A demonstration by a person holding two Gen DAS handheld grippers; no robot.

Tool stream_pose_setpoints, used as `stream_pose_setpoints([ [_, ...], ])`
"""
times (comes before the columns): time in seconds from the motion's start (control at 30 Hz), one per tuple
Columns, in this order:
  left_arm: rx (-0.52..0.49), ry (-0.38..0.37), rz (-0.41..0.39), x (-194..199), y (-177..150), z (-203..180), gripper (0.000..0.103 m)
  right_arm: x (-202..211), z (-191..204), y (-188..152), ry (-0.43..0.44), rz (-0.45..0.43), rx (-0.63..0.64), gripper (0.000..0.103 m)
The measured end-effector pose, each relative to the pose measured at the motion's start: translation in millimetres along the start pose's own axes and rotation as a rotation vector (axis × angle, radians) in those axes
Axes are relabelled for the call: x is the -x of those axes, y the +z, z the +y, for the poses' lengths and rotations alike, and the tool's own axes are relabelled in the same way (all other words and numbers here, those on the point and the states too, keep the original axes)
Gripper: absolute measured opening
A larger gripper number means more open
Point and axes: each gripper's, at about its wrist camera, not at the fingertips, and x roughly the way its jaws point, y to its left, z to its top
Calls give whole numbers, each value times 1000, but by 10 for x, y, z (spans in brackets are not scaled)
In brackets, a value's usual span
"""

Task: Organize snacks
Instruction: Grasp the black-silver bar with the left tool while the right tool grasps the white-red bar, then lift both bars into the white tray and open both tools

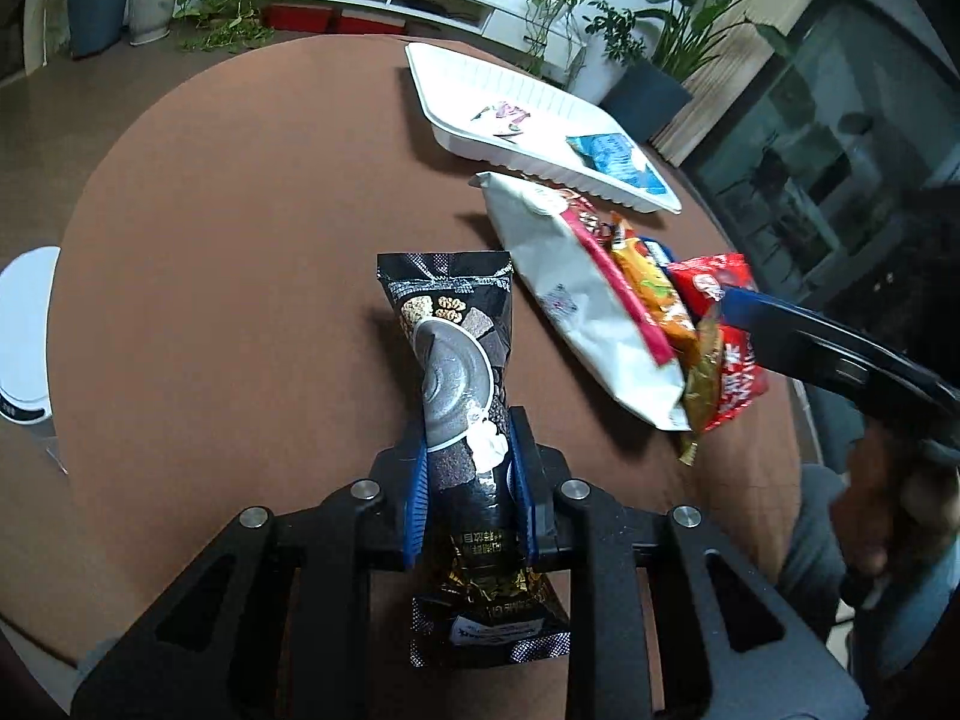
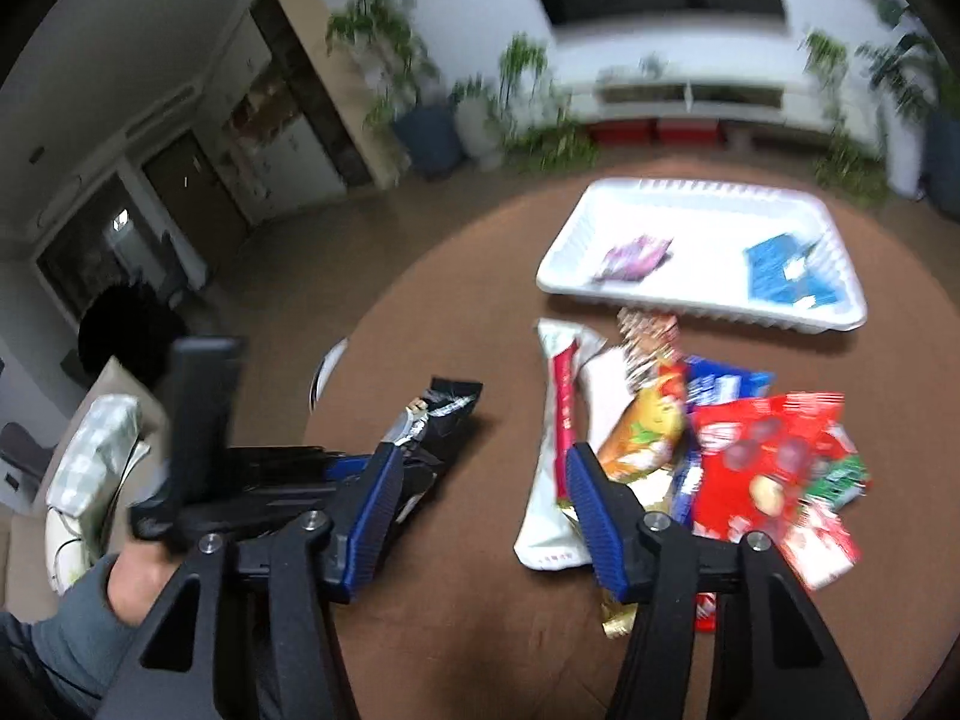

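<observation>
Left gripper (image 1: 468, 489) fingers clamped together; right gripper (image 2: 480, 516) fingers apart.

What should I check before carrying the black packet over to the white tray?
1. Left tool shut on the black packet: ok.
2. Grip placement: pads pinch its middle, both ends hang free: ok, may swing.
3. White tray has bare floor between the purple packet and blue packet: ok.
4. Right tool empty, with a gap between its fingers: ok.
5. Snack pile sits between packet and tray: not ok, lift over it.
6. Packet off the table: cannot tell.
</observation>
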Motion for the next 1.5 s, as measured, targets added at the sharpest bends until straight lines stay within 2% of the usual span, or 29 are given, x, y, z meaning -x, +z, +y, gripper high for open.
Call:
stream_pose_setpoints([
  [0.13, 13, -22, -13, 29, -42, -17, 21, -341, -64, 93, -49, 108, -7, 53],
  [0.23, 19, -27, -11, 30, -52, -9, 21, -498, -67, 155, -99, 150, 12, 53],
  [0.33, 27, -31, -10, 16, -53, 17, 21, -636, -83, 182, -113, 206, 20, 53],
  [0.63, 45, -37, -8, -19, -59, 57, 21, -967, -74, 234, -172, 291, 71, 53],
  [0.73, 46, -37, -6, -23, -71, 52, 21, -1036, -80, 218, -199, 302, 91, 45],
  [0.83, 50, -36, -8, -7, -62, 65, 21, -1081, -104, 189, -202, 311, 93, 27],
  [0.97, 51, -37, -9, 0, -61, 68, 21, -1094, -87, 169, -200, 304, 107, 22],
  [1.2, 73, -57, -26, 77, -65, 127, 21, -1063, -81, 87, -112, 259, 27, 20],
  [1.5, 110, -136, -89, 318, 46, 150, 21, -706, -156, 54, 102, 135, -137, 19],
])
